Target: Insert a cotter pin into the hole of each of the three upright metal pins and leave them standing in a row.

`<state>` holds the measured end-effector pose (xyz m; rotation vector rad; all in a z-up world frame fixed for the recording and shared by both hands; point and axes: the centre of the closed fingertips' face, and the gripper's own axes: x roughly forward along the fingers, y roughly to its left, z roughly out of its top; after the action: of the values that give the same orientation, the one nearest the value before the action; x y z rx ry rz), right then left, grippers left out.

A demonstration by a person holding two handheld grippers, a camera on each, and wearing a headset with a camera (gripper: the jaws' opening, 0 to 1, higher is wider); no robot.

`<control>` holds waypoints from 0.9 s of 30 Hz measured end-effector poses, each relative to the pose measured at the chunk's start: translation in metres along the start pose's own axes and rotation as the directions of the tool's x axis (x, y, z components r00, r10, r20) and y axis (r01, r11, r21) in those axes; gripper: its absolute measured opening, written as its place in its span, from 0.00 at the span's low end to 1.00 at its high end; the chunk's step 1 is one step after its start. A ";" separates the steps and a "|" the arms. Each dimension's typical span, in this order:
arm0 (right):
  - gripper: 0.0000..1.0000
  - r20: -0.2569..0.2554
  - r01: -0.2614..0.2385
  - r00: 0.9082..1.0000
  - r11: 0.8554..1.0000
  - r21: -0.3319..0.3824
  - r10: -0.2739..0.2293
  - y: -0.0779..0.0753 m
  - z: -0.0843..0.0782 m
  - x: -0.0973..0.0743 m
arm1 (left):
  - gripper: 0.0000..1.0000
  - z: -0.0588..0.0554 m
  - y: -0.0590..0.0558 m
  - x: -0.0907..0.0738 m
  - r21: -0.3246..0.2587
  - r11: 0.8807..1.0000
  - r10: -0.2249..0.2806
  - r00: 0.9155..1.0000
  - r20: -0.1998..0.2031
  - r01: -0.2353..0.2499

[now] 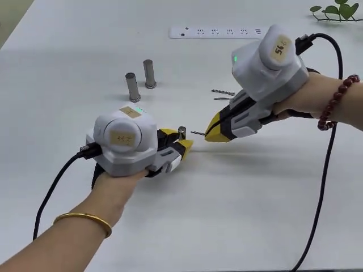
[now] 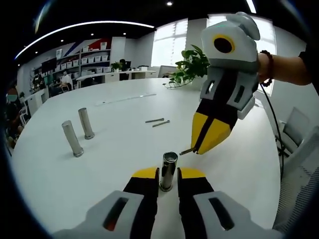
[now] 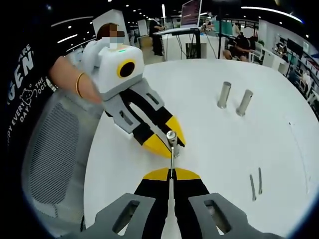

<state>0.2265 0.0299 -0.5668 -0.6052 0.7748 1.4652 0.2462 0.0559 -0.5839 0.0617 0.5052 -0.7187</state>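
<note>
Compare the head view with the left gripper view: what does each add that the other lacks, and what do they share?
Head view adds: a gold bangle on the wrist behind the left gripper.
Left gripper view adds: shelves and windows of the room.
Shared: two free metal pins, two loose cotter pins, the gripped metal pin, and the right gripper holding a cotter pin.

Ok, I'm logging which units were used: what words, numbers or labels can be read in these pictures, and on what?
"5k", then an unclear mark: handwritten sticker on the right gripper.
"GEN": large print on the person's dark shirt, cut off; smaller lines blurred.
Stickers on the left gripper: unreadable.
Power strip: markings too small.
</note>
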 end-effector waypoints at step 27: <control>0.00 0.001 -0.008 1.000 0.998 -0.058 0.008 -0.004 0.007 0.007 | 0.07 -0.001 0.001 0.003 0.027 0.999 -0.045 0.999 0.008 0.045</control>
<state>0.2303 0.0400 -0.5682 -0.6460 0.7362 1.4998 0.2481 0.0550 -0.5858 0.0728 0.4902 -0.7700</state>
